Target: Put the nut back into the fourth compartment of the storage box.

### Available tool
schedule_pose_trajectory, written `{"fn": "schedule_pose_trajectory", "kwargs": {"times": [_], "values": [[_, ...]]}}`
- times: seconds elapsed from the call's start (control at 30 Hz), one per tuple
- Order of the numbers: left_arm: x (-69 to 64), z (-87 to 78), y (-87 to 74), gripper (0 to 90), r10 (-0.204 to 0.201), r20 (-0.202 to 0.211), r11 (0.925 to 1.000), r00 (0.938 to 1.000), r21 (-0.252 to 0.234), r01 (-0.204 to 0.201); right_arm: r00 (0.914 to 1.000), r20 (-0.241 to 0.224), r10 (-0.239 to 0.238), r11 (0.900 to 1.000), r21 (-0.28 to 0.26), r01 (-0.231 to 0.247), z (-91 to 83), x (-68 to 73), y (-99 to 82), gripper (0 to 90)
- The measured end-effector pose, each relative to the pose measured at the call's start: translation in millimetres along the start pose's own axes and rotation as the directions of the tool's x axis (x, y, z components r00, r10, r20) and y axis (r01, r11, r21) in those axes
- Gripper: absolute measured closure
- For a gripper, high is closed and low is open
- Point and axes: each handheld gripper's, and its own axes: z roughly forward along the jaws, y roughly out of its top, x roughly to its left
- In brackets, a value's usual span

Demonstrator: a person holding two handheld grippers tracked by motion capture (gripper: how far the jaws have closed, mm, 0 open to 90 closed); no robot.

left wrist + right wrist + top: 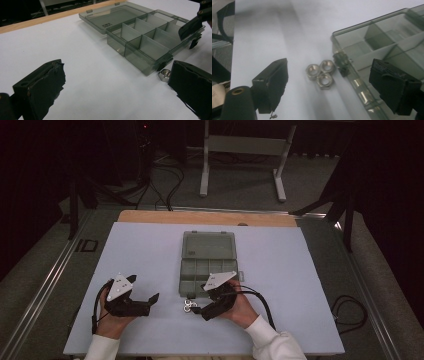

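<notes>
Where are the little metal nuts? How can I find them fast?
Look at the white table, then the open grey box in its middle. Just off the box's near edge, beside its latch, three nuts lie touching in a cluster. They're the shiny silver bits between the right tongs.

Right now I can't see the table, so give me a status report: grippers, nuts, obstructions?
Left gripper open, idle. Right gripper open above three hex nuts clustered on the mat. Organizer box open beside them; its latch close to the nuts.
</notes>
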Motion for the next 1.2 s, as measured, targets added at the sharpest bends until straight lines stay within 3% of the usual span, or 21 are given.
{"fn": "schedule_pose_trajectory", "kwargs": {"times": [0.67, 1.2], "values": [[-1.4, 0.2, 0.0, 1.1, 0.006, -0.003, 1.0000, 1.0000, -0.002, -0.006, 0.9957, -0.062, -0.069, 0.9929, 0.093, 0.074, 31.0, 16.4, -4.4, 21.1], [-2.3, -0.1, 0.4, 1.1, 0.011, -0.001, 0.9999, 0.9999, -0.003, -0.011, 0.9929, -0.065, -0.099, 0.9869, 0.121, 0.107, 37.1, 16.5, -6.4, 22.3]]}}
